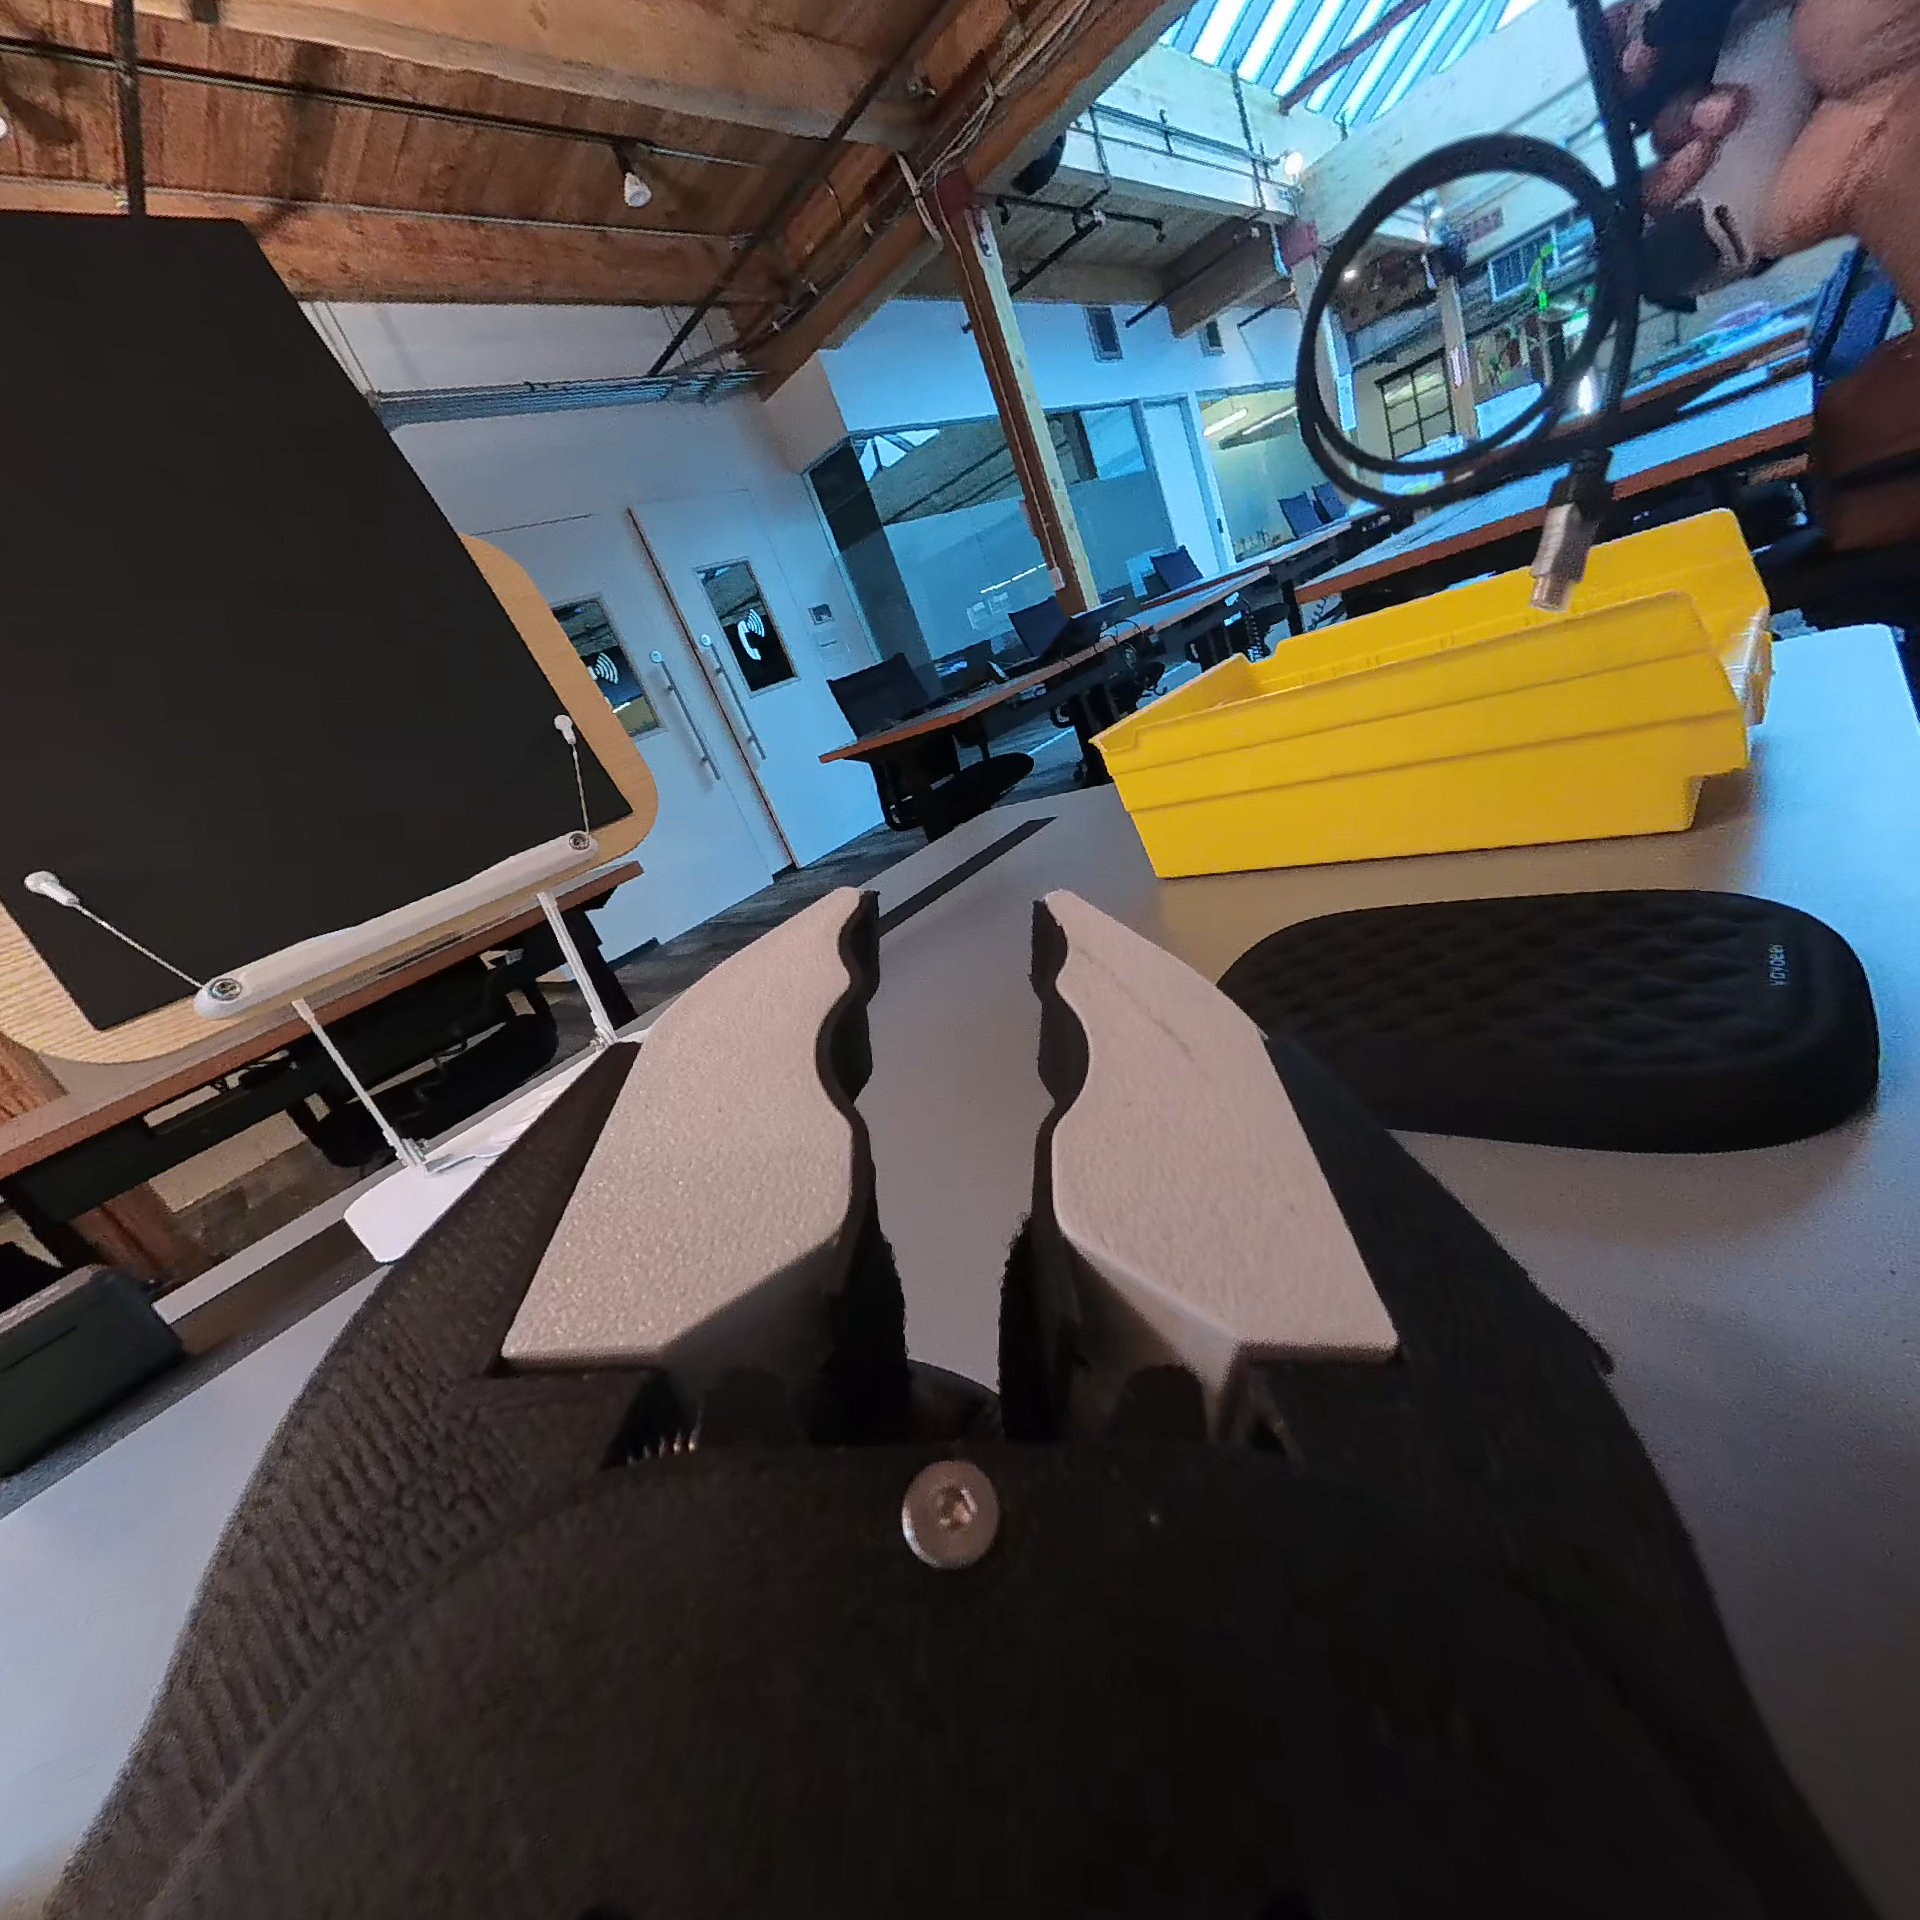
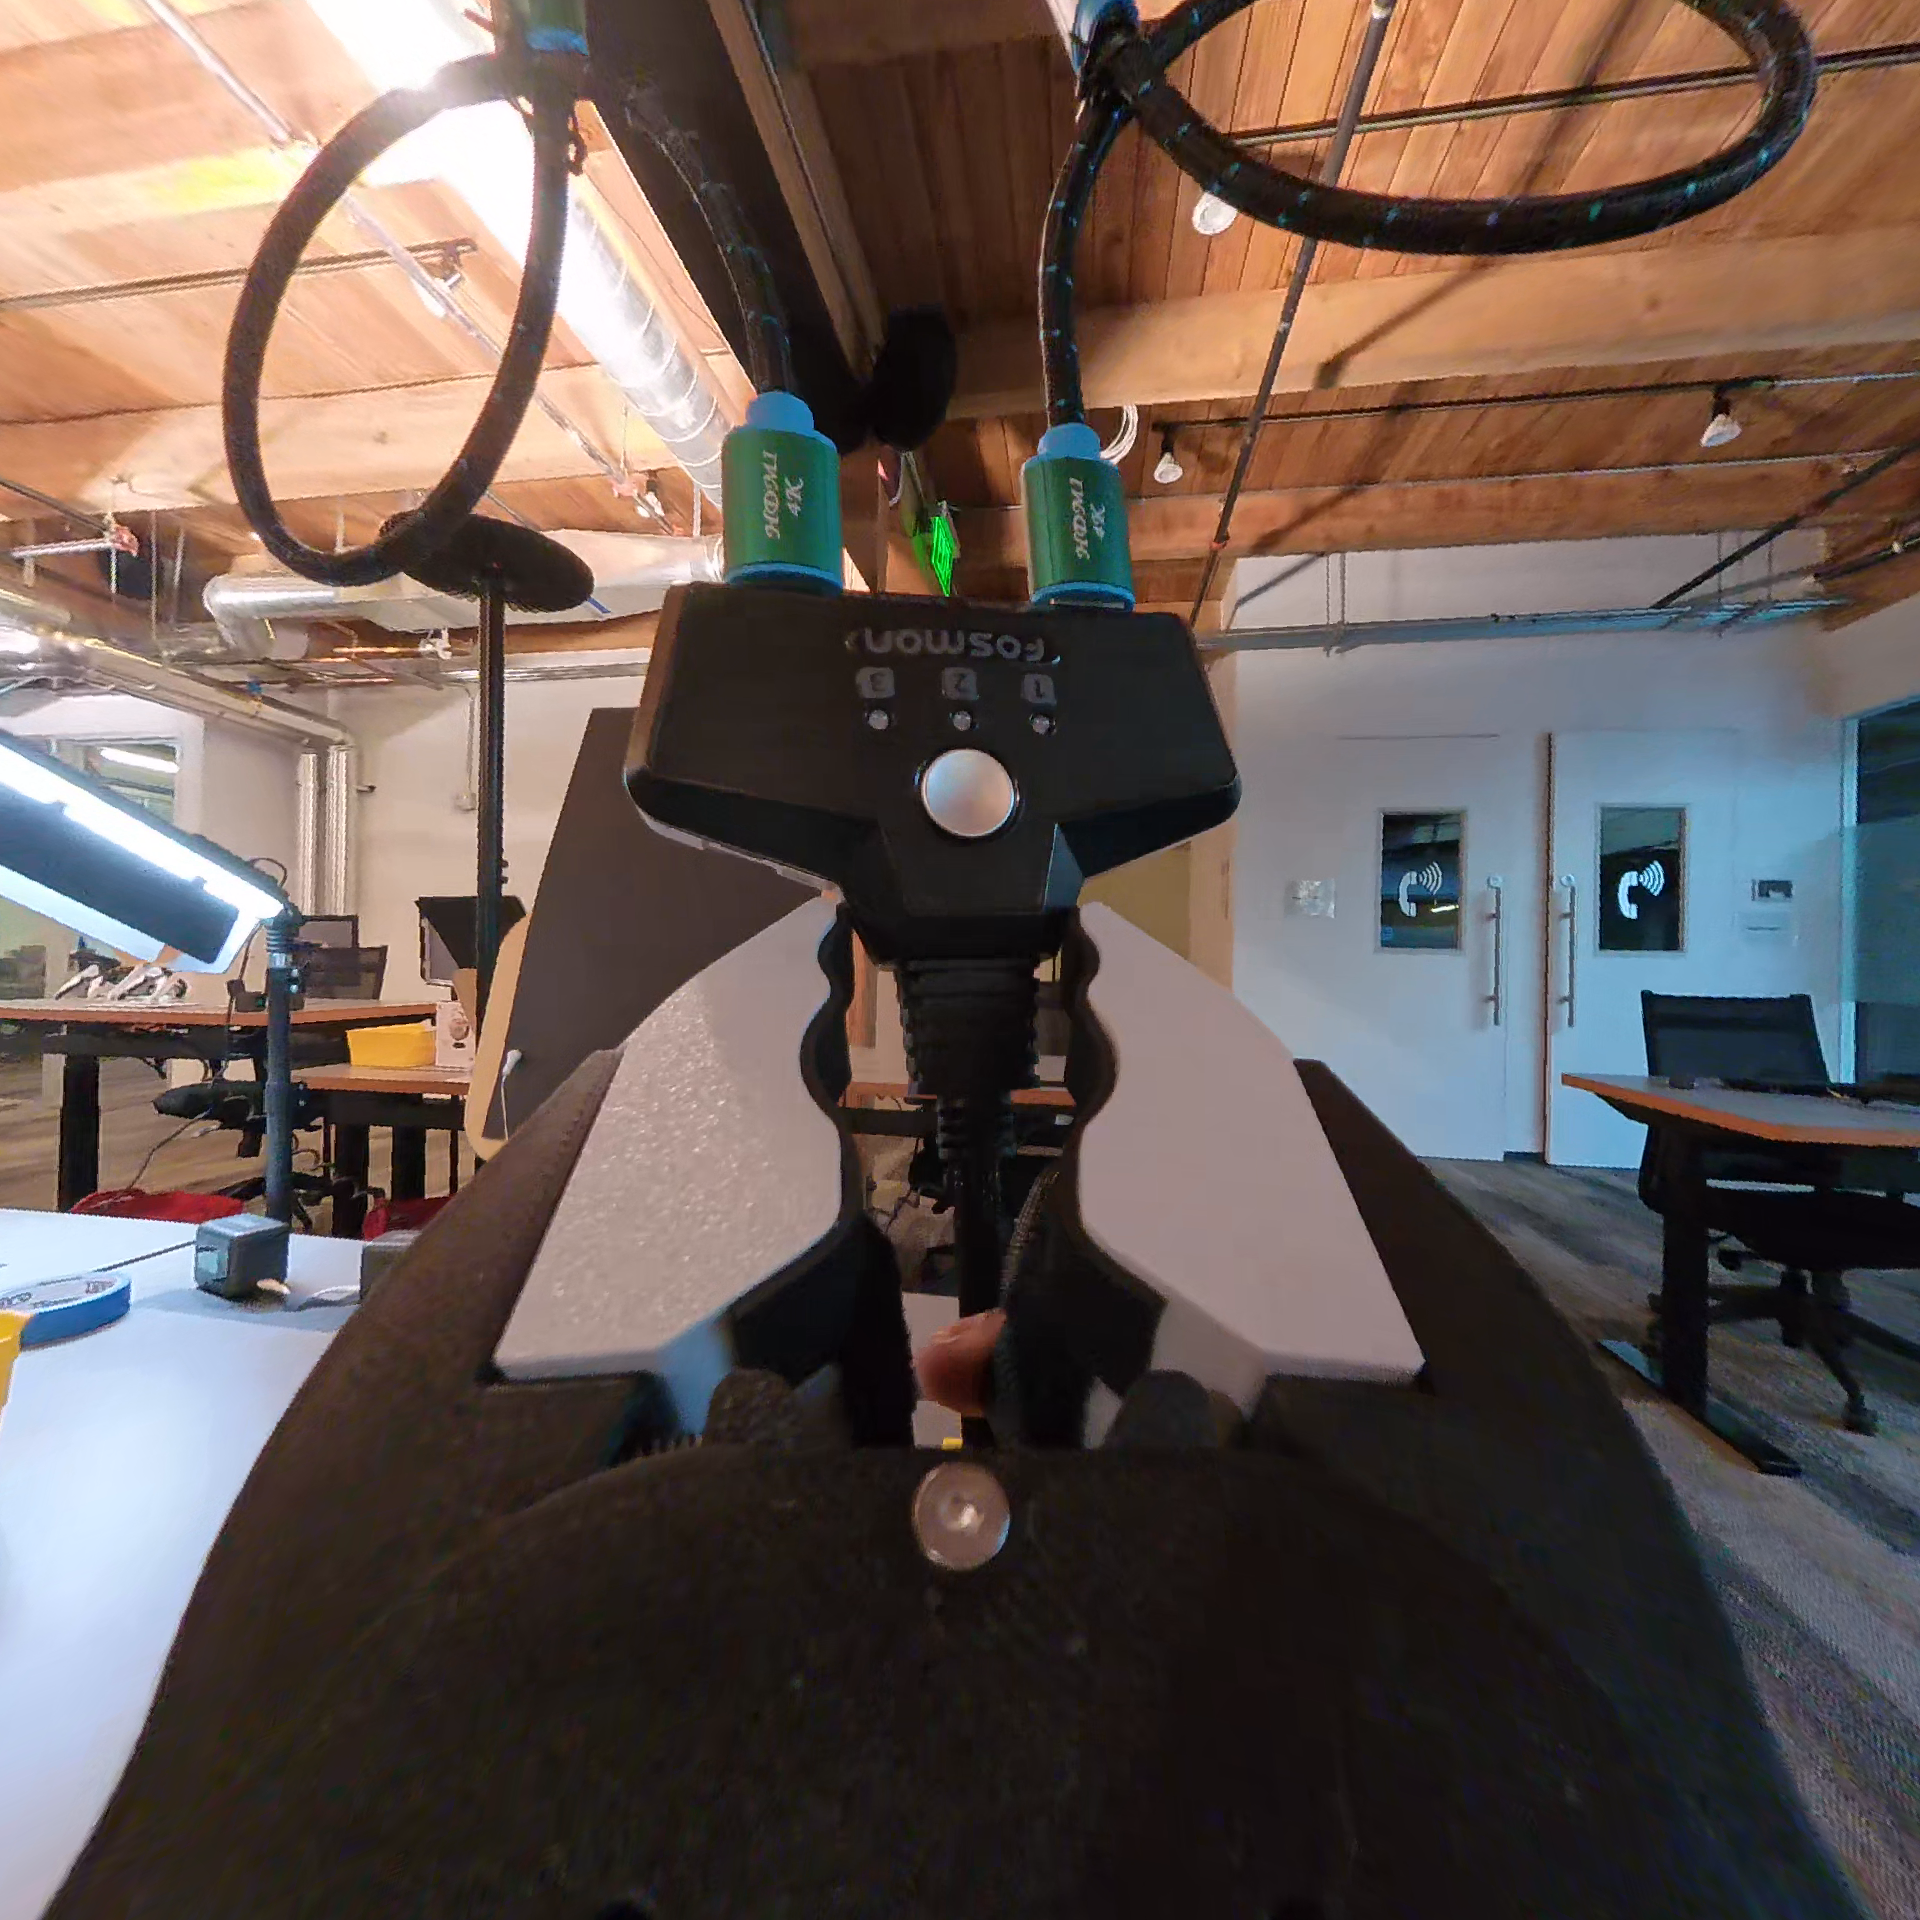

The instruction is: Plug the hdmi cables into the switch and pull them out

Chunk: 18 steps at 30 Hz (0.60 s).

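Note:
In the right wrist view my right gripper (image 2: 958,940) is shut on the neck of a black HDMI switch (image 2: 935,748) and holds it up in the air. Two green HDMI plugs, the left plug (image 2: 781,504) and the right plug (image 2: 1075,530), sit in the switch's far side. Their black braided cables (image 2: 1455,223) loop overhead. In the left wrist view my left gripper (image 1: 954,925) is open and empty, low over the grey table (image 1: 1714,1299). A coiled black cable (image 1: 1455,322) with a silver plug (image 1: 1558,556) hangs at the upper right, above the bins.
Two nested yellow bins (image 1: 1444,727) stand on the table ahead to the right. A black quilted pad (image 1: 1558,1013) lies in front of them. A black board on a white stand (image 1: 260,623) is at the left. Blue tape roll (image 2: 62,1299) and small grey boxes (image 2: 241,1252) lie on the table. The tips of one gripper are about 40 centimetres away from the tips of the other.

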Each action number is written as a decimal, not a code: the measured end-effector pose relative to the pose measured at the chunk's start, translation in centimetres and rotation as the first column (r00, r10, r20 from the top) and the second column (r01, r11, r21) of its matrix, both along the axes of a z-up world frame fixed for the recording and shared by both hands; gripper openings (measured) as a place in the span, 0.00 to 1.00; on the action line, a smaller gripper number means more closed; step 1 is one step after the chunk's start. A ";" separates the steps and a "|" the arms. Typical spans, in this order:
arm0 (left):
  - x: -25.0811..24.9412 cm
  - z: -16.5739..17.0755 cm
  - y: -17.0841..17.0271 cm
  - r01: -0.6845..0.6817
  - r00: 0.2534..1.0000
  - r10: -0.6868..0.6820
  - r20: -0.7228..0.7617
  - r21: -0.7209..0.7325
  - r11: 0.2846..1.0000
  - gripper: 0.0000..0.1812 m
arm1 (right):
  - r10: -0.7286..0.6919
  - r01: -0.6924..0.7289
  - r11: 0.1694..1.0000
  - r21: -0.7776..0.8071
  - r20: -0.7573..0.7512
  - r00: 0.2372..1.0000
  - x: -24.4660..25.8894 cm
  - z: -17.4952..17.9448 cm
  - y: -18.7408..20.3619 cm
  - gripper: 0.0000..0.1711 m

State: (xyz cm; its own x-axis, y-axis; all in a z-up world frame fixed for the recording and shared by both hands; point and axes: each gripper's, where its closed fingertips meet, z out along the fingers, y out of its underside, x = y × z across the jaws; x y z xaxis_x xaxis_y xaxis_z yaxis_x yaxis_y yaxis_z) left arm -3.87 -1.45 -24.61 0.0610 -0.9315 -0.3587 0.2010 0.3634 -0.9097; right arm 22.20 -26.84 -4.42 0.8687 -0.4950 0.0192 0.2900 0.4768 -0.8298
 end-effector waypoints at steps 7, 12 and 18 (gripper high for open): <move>0.0 -0.2 -0.2 0.008 1.000 -0.008 -0.008 0.017 1.000 0.15 | -0.072 0.072 0.997 -0.002 0.028 0.997 1.0 -0.5 -0.9 0.23; 0.2 -0.4 -0.5 0.006 1.000 -0.005 -0.022 0.040 0.999 0.15 | -0.152 0.152 0.988 -0.021 0.002 0.988 3.3 -4.8 -1.5 0.23; 0.5 -0.8 -0.7 0.006 0.999 -0.002 -0.044 0.074 0.997 0.15 | -0.287 0.277 0.948 -0.156 -0.043 0.957 5.2 -10.6 -1.9 0.23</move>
State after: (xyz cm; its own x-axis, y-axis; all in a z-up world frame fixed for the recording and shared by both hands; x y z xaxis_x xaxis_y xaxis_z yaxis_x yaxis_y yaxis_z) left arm -3.40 -2.20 -25.40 0.0399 -0.9024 -0.4290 0.1631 0.4294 -0.8883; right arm 27.44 -28.78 -14.99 0.6960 -0.7156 0.0592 0.3387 0.2546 -0.9058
